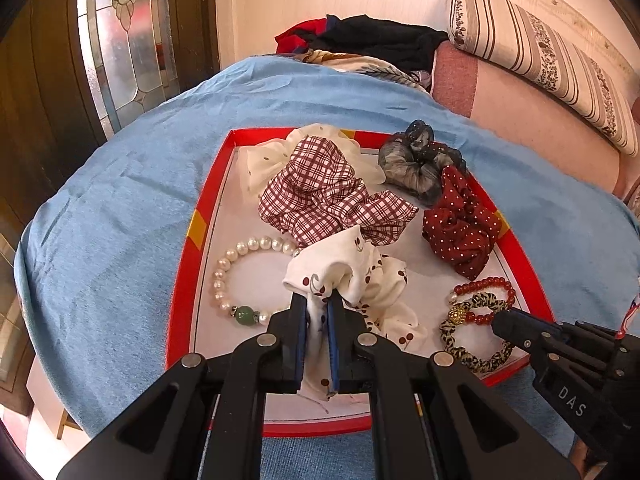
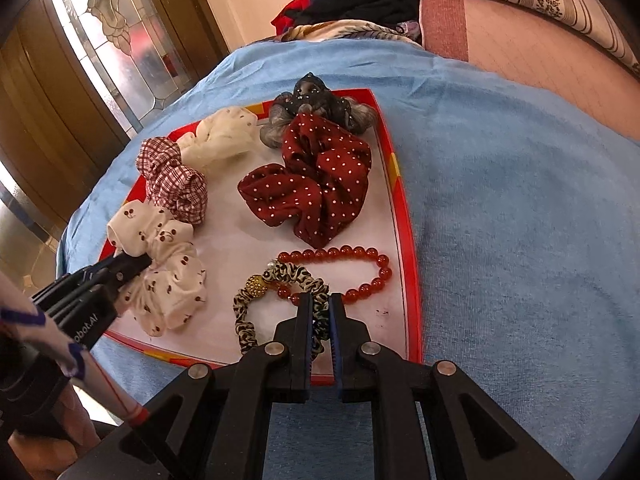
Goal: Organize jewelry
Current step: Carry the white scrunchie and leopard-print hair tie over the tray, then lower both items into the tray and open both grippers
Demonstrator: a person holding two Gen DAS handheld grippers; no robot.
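A red-rimmed tray (image 1: 208,208) (image 2: 404,216) lies on a blue cloth and holds scrunchies and bracelets. My left gripper (image 1: 318,304) (image 2: 134,266) is shut on a white cherry-print scrunchie (image 1: 360,276) (image 2: 168,276). My right gripper (image 2: 320,300) (image 1: 498,320) is shut on a leopard-print scrunchie (image 2: 256,304) (image 1: 476,344) with a gold bead. A red bead bracelet (image 2: 360,264) (image 1: 486,284) lies under it. A pearl bracelet (image 1: 240,276) with a green bead lies at the tray's left.
A red plaid scrunchie (image 1: 320,192) (image 2: 176,184), a cream one (image 1: 264,164) (image 2: 224,136), a dark red dotted one (image 1: 460,228) (image 2: 316,184) and a grey one (image 1: 416,160) (image 2: 316,108) fill the tray's far half. Clothes (image 1: 372,40) and a striped bolster (image 1: 540,52) lie beyond.
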